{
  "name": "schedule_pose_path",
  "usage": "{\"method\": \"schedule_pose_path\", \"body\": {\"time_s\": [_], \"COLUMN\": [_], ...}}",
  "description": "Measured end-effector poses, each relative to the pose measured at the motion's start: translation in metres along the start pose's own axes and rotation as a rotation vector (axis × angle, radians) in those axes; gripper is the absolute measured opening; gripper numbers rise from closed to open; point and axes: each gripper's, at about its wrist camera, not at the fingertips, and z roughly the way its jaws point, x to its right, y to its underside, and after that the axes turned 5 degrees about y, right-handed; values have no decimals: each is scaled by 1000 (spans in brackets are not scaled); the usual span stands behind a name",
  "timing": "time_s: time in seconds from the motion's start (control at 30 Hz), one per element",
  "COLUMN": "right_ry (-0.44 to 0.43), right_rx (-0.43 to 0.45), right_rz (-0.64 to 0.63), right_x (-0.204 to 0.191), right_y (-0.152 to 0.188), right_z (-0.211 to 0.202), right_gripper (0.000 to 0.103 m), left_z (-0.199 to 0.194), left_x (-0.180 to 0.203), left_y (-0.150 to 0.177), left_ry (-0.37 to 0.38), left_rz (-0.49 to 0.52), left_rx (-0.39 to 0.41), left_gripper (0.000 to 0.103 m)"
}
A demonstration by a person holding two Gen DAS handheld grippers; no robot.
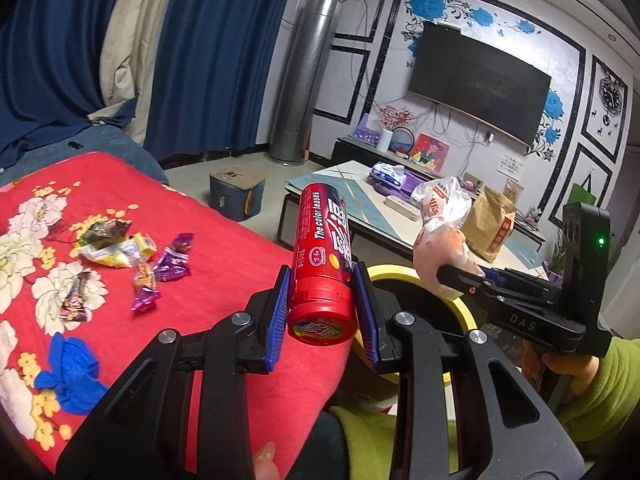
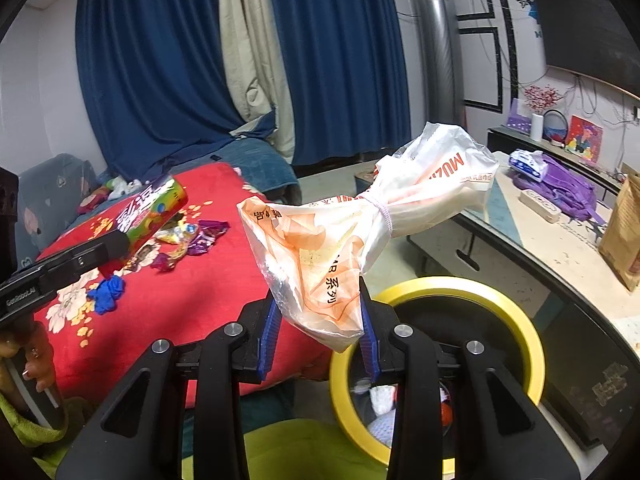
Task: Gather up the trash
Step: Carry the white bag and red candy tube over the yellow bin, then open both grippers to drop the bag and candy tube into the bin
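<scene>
Both claws are loaded. Left claw (image 1: 322,300) is clenched on a red candy tube (image 1: 322,256), its blue pads pressing the sides near the capped end; the tube's long axis runs up and away from the claw toward the middle of the frame. Right claw (image 2: 320,320) grips a tied plastic bag (image 2: 360,216) by its lower bulge, the knotted neck and loose top fanning out to the upper right.

What the coming move turns on is the yellow-rimmed bin (image 2: 436,360). In the right wrist view it sits at lower right, its opening just behind and below the right claw, so the bag already hangs over the rim's near edge. In the left wrist view the bin rim (image 1: 468,312) shows just right of the tube, between the two claws, so the tube lies left of the opening, over the edge of the red bedspread (image 1: 224,264). By my reading the right hand is nearer and needs only to let go once the bag is over the hole; the left must carry the tube rightward first.

More wrappers (image 1: 136,260) and a blue glove (image 1: 72,376) lie on the bedspread at lower left, well apart from the bin.
</scene>
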Motion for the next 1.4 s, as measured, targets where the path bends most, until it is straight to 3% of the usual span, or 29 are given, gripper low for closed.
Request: {"method": "schedule_pose_path", "body": {"time_s": [0.7,1.17,1.4], "right_ry": [144,148,118], "right_rx": [-67,-131,-207], "right_rz": [70,88,77], "right_x": [66,83,83], "right_y": [23,40,50], "right_z": [2,4,17], "right_gripper": [33,33,33], "left_z": [62,108,125], "left_x": [43,66,72], "left_y": [12,6,4], "left_ry": [149,204,216], "left_rz": [34,76,74], "left_rx": [-100,-153,-169], "left_gripper": [24,24,24]}}
